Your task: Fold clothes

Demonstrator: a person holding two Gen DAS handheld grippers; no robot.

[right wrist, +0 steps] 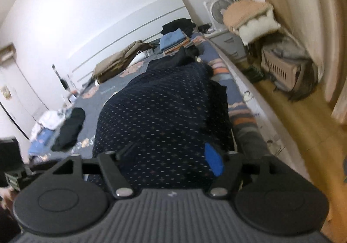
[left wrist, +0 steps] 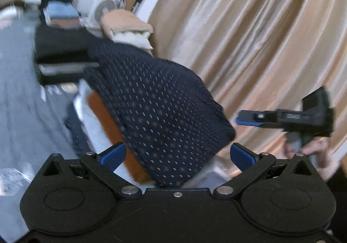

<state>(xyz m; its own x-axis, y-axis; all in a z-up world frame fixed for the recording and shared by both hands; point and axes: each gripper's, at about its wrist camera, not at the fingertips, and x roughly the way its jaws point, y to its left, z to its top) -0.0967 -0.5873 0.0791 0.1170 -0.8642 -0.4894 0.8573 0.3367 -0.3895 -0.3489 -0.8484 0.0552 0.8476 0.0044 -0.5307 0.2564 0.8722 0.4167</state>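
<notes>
The navy dotted garment (right wrist: 160,113) lies along the bed (right wrist: 243,100) near its edge by the curtain (left wrist: 260,37), seemingly doubled over. The left hand-held gripper (left wrist: 176,155) hangs over its near end, fingers spread and holding nothing. The right hand-held gripper (right wrist: 169,156) also straddles the cloth wide apart, likely placed for a pinch or just let go. Folded stacks (right wrist: 173,39) sit farther up the bed.

right gripper (right wrist: 171,156) jaws spread wide over navy dotted garment (right wrist: 160,108) on bed (right wrist: 245,100); folded stack (right wrist: 173,40) at far end, fan (right wrist: 219,10) beyond.
</notes>
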